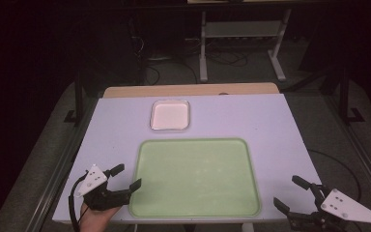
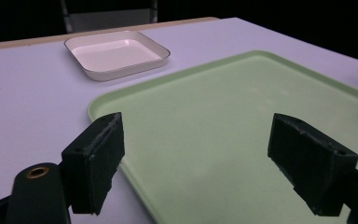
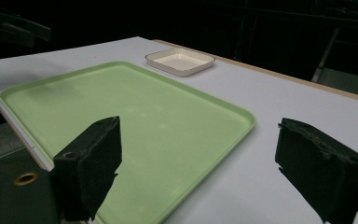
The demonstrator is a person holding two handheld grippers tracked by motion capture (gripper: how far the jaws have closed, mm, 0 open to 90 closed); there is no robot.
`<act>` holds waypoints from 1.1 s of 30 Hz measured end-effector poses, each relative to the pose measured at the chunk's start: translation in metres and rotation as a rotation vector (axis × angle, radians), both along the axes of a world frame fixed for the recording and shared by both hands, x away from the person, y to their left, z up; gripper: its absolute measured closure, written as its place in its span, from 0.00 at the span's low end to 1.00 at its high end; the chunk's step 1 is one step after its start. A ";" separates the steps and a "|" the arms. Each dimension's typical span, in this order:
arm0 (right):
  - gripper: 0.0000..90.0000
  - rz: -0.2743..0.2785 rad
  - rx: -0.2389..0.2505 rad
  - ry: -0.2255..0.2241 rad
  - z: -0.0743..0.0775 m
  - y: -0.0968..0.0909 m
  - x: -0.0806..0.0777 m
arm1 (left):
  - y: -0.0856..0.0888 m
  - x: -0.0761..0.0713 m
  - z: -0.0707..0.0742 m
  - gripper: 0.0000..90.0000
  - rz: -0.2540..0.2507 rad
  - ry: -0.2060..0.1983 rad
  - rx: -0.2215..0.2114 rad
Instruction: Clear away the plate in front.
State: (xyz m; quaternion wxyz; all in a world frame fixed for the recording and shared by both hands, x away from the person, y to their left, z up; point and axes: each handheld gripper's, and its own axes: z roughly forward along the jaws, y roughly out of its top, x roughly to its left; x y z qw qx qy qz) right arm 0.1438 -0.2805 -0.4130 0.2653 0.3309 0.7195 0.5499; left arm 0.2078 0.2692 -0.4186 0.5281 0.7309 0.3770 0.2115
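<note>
Your left gripper (image 1: 127, 177) sits at the near-left corner of the table (image 1: 116, 125), w/ your hand (image 1: 94, 218) coming in from the bottom edge. Jaws stand wide apart, nothing btwn them. One jaw tip hangs just at the left rim of the green tray (image 1: 195, 176), the other is over bare table beside it. In the left gripper view the same gripper (image 2: 193, 154) looks across the tray (image 2: 242, 140): left jaw over the white tabletop just outside the tray's corner, right jaw over the tray's green floor. Can't tell if either jaw touches the surface.

Your right gripper (image 1: 290, 192) is at the near-right corner, well apart from the left one, w/ the tray btwn the two. Its jaws are also spread wide and grip nothing. It sits off the tray's right edge, near but not touching. In the right gripper view that gripper (image 3: 198, 154) has its left jaw over the tray (image 3: 121, 107) and its right jaw over bare table (image 3: 307, 107).

The tray lies flat in the near-middle of the table, long side across, nothing on it.

Just beyond the tray's far edge, apart from it, sits a small white square dish (image 1: 170, 115), seen too at (image 2: 116, 53) and (image 3: 180, 61). It's well away from both grippers.

Past that, the table's wooden far edge (image 1: 188, 90).
</note>
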 end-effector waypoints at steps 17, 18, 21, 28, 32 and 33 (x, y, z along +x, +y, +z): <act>0.15 -0.008 0.007 -0.005 0.000 -0.002 -0.003 | -0.006 0.021 0.014 0.20 -0.015 0.030 -0.010; 0.15 -0.008 0.007 -0.007 0.001 -0.002 -0.003 | -0.007 0.022 0.016 0.19 -0.021 0.031 -0.005; 0.15 -0.011 0.008 -0.007 0.001 -0.002 -0.003 | -0.009 0.027 0.020 0.19 -0.034 0.028 0.005; 0.15 -0.013 0.011 -0.011 0.001 -0.003 -0.003 | -0.009 0.038 0.027 0.19 -0.043 0.026 0.008; 0.15 -0.015 0.008 -0.015 0.002 -0.003 -0.003 | -0.010 0.045 0.031 0.19 -0.049 0.026 0.018; 0.15 -0.016 0.010 -0.015 0.002 -0.004 -0.003 | -0.011 0.048 0.032 0.19 -0.049 0.024 0.016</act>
